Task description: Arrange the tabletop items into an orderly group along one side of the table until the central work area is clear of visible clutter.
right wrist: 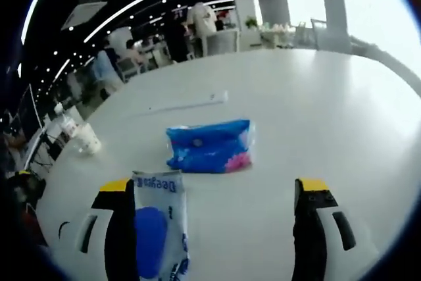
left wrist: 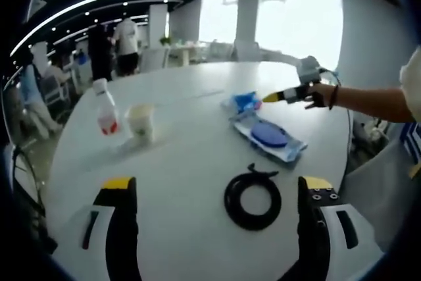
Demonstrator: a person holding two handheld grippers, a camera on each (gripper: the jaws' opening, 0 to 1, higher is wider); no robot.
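Note:
On the white round table (left wrist: 184,162), a black coiled cable (left wrist: 252,199) lies between my left gripper's (left wrist: 218,187) open jaws, nearer the right one. Farther off are a clear packet with a blue disc (left wrist: 270,135) and a blue tissue pack (left wrist: 245,102). A small bottle with a red label (left wrist: 105,106) and a pale cup (left wrist: 140,122) stand at the left. My right gripper (right wrist: 214,189) is open, with the blue tissue pack (right wrist: 210,146) just ahead of it and the disc packet (right wrist: 158,225) against its left jaw. From the left gripper view, the right gripper (left wrist: 289,95) points at the tissue pack.
A thin white strip (right wrist: 191,103) lies beyond the tissue pack. The cup (right wrist: 87,139) and bottle (right wrist: 66,123) stand near the far-left table edge. A person's hand (left wrist: 322,93) holds the right gripper. People (left wrist: 125,44) and chairs stand behind the table.

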